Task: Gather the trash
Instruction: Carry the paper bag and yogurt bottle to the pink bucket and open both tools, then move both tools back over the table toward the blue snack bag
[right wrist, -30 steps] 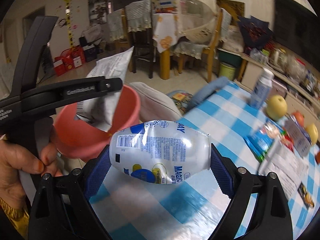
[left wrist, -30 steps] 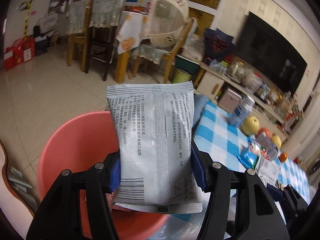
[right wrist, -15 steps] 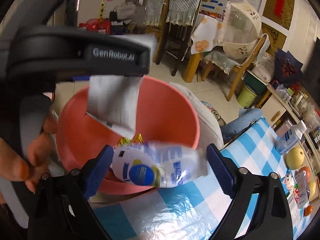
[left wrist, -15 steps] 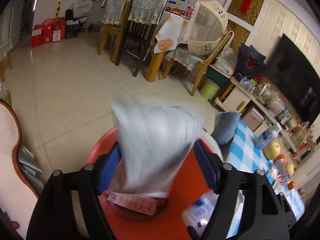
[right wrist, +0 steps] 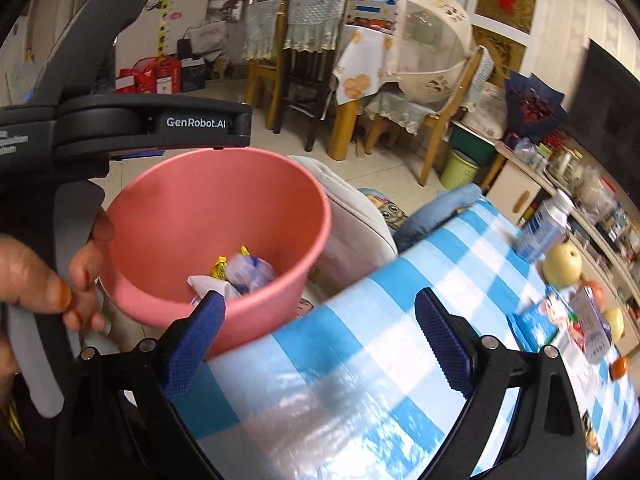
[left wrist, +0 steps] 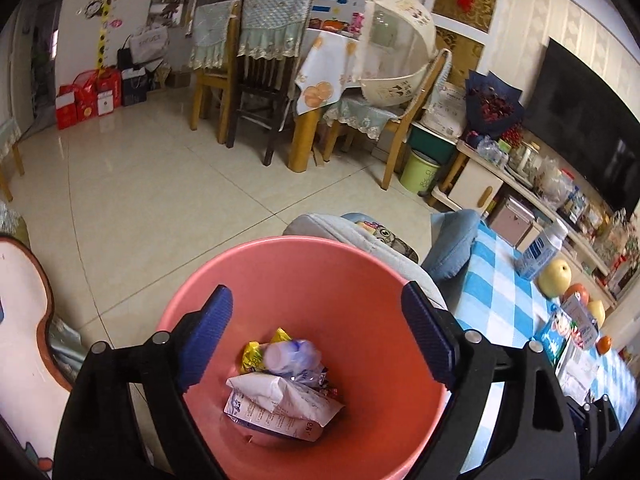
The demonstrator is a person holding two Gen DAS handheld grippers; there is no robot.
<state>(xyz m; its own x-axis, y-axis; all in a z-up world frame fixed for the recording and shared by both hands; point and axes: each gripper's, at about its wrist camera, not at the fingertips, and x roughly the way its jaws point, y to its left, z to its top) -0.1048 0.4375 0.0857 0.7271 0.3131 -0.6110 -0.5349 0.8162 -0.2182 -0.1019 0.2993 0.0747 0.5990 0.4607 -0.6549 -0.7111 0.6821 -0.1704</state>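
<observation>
A pink bucket (left wrist: 360,280) (right wrist: 180,208) stands beside the table's near-left corner. In its bottom lie a silver-white packet (left wrist: 280,404), a small white and blue bottle (left wrist: 292,356) (right wrist: 250,272) and a yellow wrapper (left wrist: 250,354). My left gripper (left wrist: 316,340) hangs over the bucket's mouth, its jaws still opening, with nothing between them. My right gripper (right wrist: 320,340) stands open and empty over the table's corner, just right of the bucket. The left gripper's black body (right wrist: 120,124) and a hand (right wrist: 36,276) show in the right wrist view.
The blue and white checked tablecloth (right wrist: 400,320) carries a white bottle (right wrist: 540,232), a pale apple (right wrist: 564,268), snack packets (right wrist: 560,320) and small oranges further right. A grey cushioned seat (right wrist: 352,220) sits behind the bucket. Chairs and a dining table stand across the tiled floor.
The left gripper let go of the silver packet and the right one of the bottle; both dropped into the bucket. Both grippers' jaws have widened, and the right gripper swung back over the table.
</observation>
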